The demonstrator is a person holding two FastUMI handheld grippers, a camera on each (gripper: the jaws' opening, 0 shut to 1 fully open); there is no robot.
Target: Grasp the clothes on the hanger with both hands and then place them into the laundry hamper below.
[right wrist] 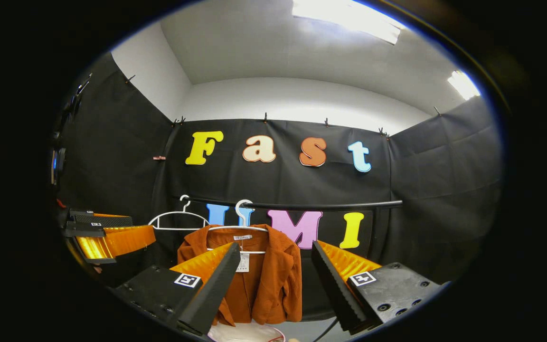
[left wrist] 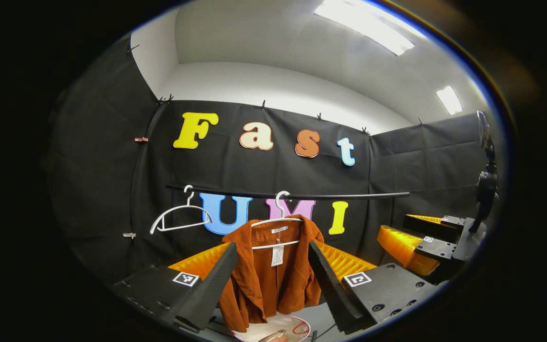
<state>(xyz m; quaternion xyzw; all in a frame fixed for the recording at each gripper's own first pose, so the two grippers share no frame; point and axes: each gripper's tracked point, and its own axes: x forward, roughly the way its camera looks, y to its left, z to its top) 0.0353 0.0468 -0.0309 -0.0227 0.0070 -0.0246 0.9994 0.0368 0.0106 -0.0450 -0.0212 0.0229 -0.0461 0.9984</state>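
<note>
An orange-brown shirt [left wrist: 273, 270] hangs on a white hanger [left wrist: 277, 219] from a black rail [left wrist: 349, 195] that runs across the booth's back wall. A paper tag [left wrist: 277, 255] dangles inside its open collar. A second white hanger [left wrist: 178, 216] hangs bare on the same rail, off to the shirt's left and apart from it.

In the left gripper view, the left gripper [left wrist: 273, 280] is held up in front of the shirt with its fingers [left wrist: 209, 289] spread wide and nothing between them but air; the shirt shows in the gap, farther back, untouched. The right gripper [left wrist: 413, 244] shows at the right edge of this view, also clear of the shirt.

In the right gripper view, the right gripper [right wrist: 273, 285] likewise has its fingers [right wrist: 335, 285] wide apart, and the shirt [right wrist: 264, 280] hangs beyond them, a little left of the middle of the gap. The left gripper [right wrist: 107, 235] appears at the left edge, short of the shirt.

Directly below the shirt, at the bottom of both views, the white rim of the hamper [left wrist: 297, 327] peeks out, partly hidden by the gripper fingers.
</note>
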